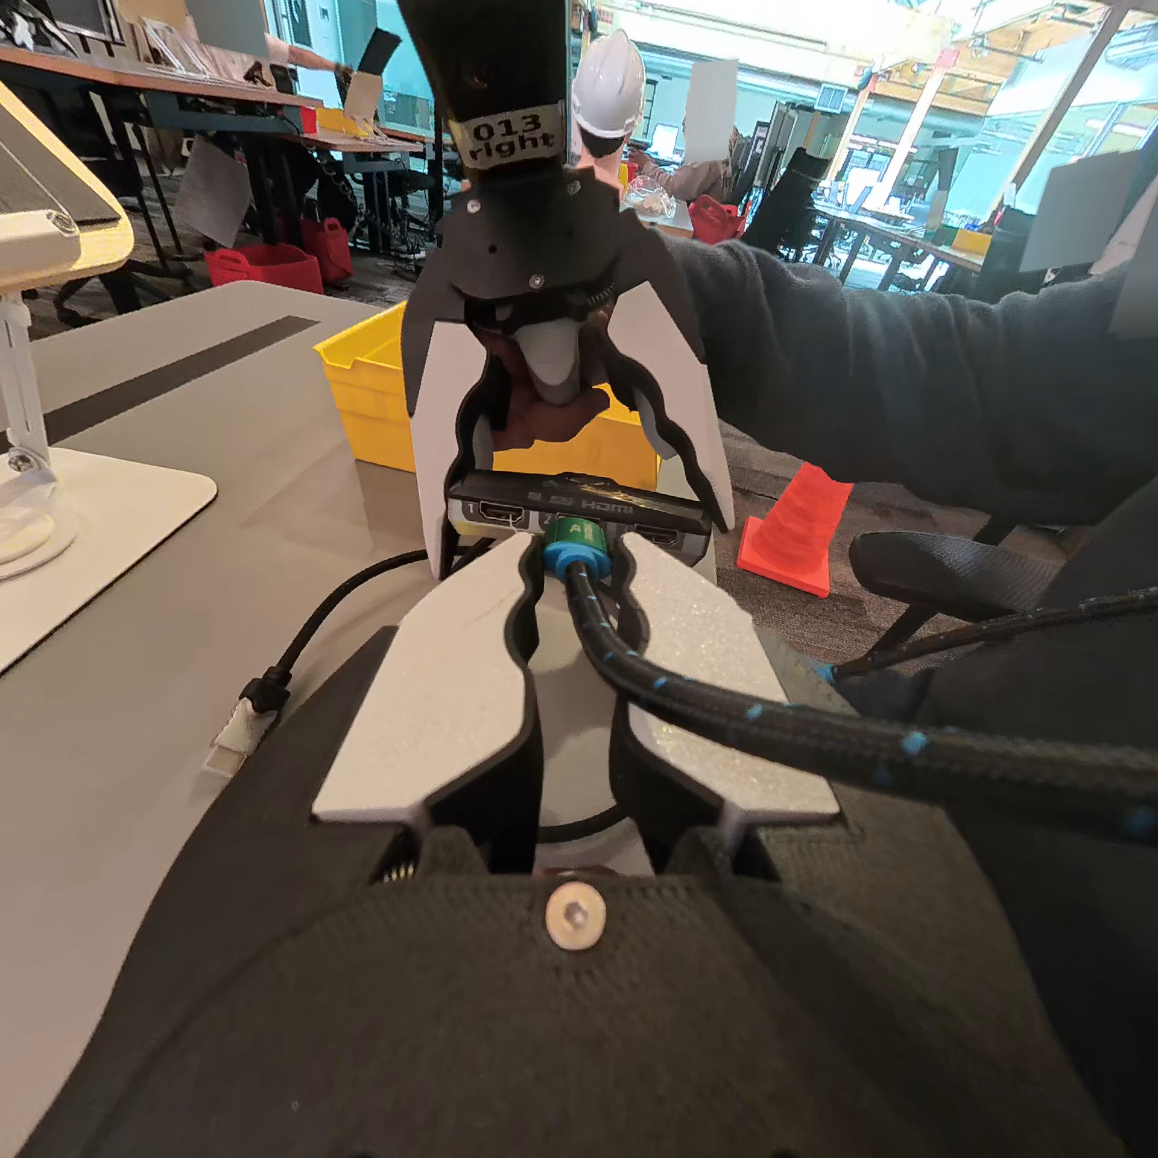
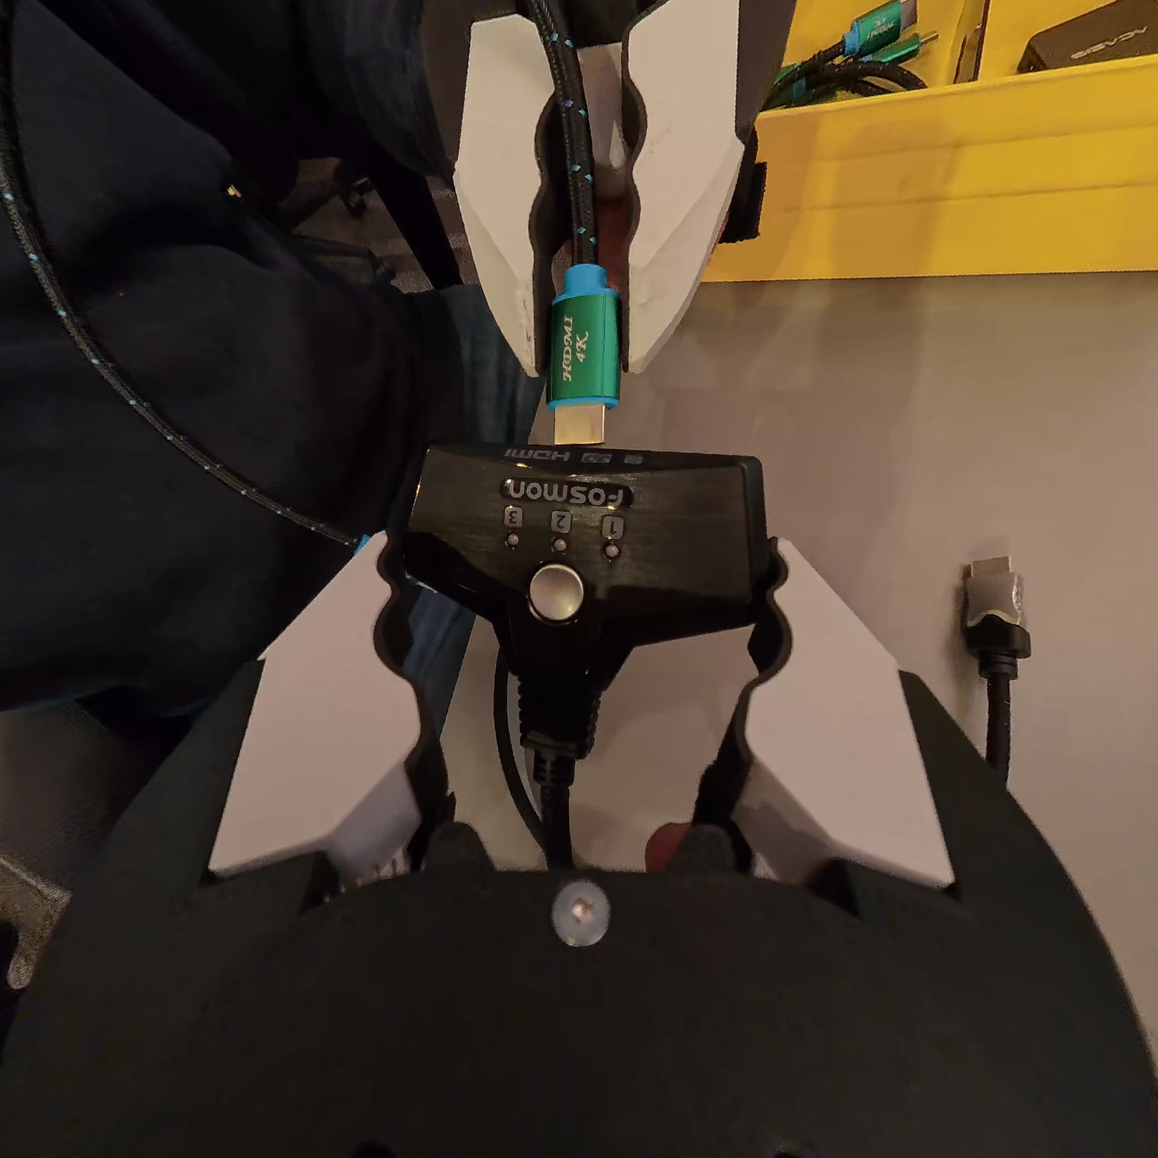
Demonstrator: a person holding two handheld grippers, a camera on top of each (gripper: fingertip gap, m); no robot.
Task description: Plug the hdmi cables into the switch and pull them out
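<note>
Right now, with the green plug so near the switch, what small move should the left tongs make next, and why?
Probably a short straight push toward the switch. The left tongs grip the green plug, whose metal tip is level with the middle port but still mostly showing. The right tongs hold the switch by its sides.

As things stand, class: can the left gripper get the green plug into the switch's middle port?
Probably yes. The left gripper holds the green plug lined up just short of the switch, which the right gripper steadies; nothing lies between.
</note>
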